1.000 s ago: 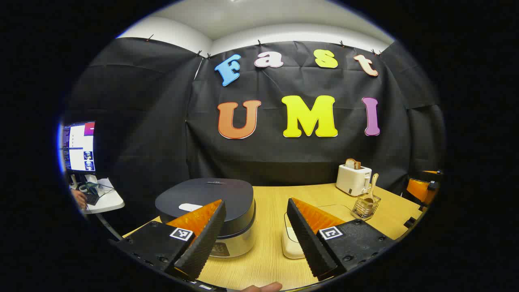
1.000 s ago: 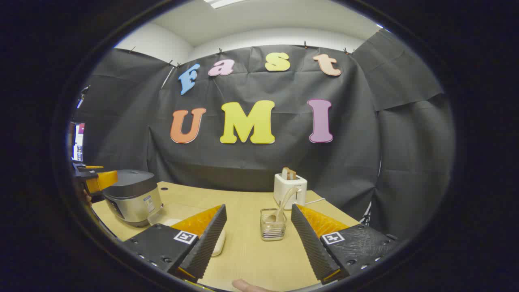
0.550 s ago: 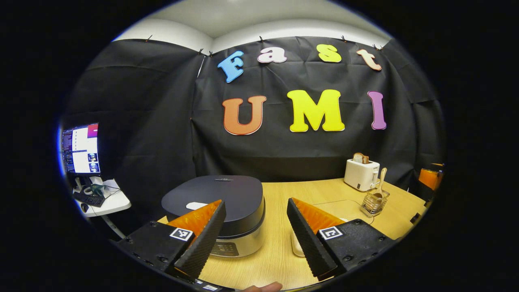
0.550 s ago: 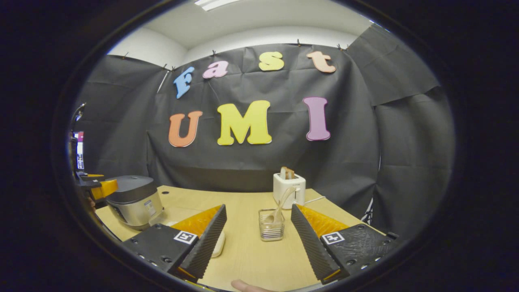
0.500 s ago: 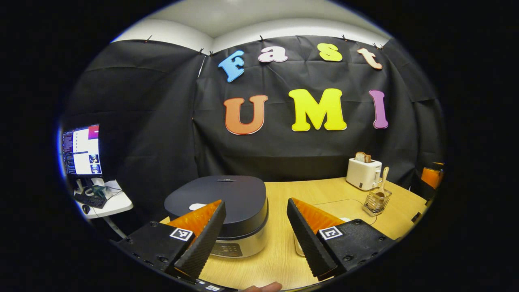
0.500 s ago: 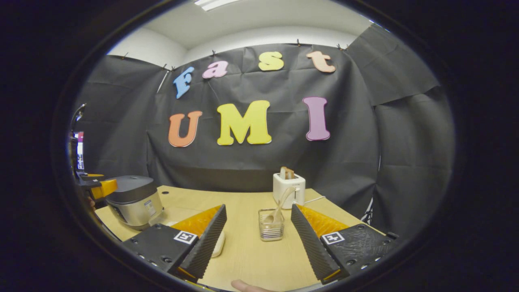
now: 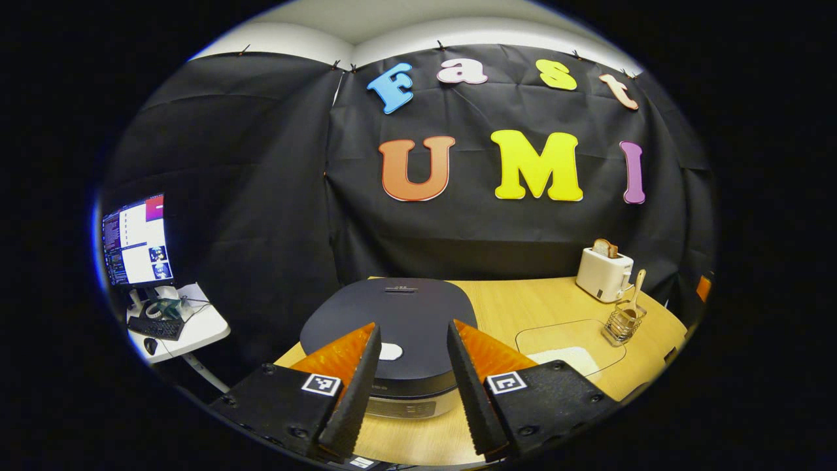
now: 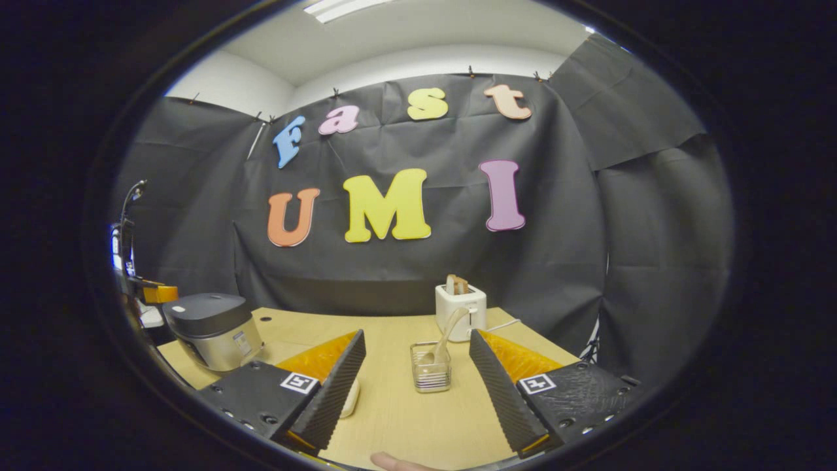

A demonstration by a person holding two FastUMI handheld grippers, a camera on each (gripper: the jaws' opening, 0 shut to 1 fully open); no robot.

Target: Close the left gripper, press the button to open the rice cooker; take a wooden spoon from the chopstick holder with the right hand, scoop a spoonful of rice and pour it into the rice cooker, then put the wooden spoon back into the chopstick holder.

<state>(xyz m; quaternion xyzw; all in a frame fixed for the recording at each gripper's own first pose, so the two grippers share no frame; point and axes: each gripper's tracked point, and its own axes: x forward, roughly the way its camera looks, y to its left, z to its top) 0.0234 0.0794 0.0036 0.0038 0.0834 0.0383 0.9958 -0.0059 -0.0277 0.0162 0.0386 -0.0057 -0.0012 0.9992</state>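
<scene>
Our left gripper (image 7: 409, 373) hangs over the rice cooker (image 7: 392, 327), fingers a small way apart with nothing between them. They hide part of the closed dark lid. The white button (image 7: 391, 351) peeks out in the gap. The rice container (image 7: 569, 340) on the table (image 7: 516, 307) is hard to make out.

Our right gripper (image 8: 417, 376) has its fingers wide apart and holds nothing. The chopstick holder (image 8: 430, 367) sits just ahead between them, with one wooden spoon (image 8: 446, 339) leaning in it. Behind stands one toaster (image 8: 461, 309). We count one rice cooker, far off to the left. A fingertip (image 8: 392, 463) is cut off at the bottom edge.
</scene>
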